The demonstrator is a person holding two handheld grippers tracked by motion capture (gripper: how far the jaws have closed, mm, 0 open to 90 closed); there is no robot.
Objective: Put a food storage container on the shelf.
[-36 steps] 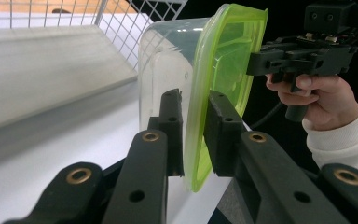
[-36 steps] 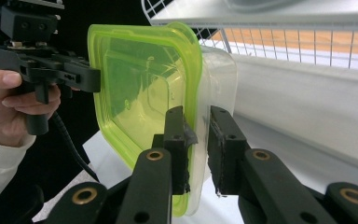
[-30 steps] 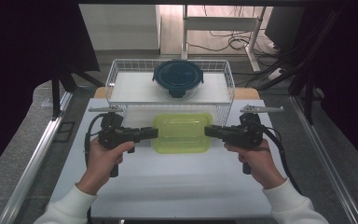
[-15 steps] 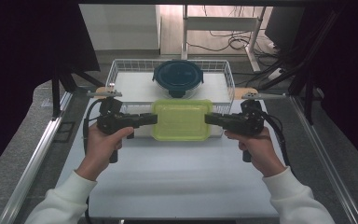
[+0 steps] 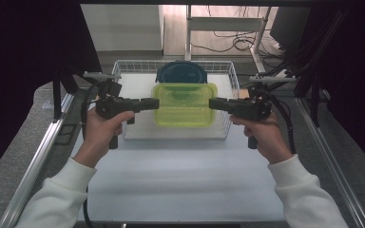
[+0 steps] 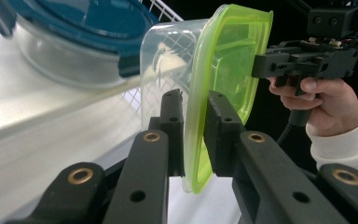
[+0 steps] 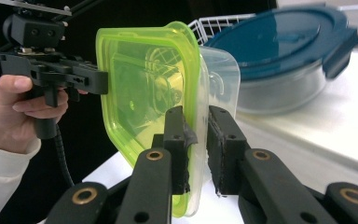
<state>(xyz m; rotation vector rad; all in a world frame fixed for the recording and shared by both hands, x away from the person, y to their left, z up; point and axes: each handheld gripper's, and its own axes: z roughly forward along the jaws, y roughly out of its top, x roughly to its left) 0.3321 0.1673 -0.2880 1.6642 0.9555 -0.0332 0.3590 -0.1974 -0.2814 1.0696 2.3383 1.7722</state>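
Two grippers, left (image 5: 153, 103) and right (image 5: 214, 103), clenched on opposite rims of the green-lidded container (image 5: 184, 103), hanging between them above the wire basket (image 5: 233, 85). Probably light, thin, flexible and slick; best pinched deep at the lid's lip, kept level.

Both hands held level, left gripper (image 5: 153, 104) and right gripper (image 5: 215, 104) pointing inward, fingers (image 6: 172, 126) clamped shut.
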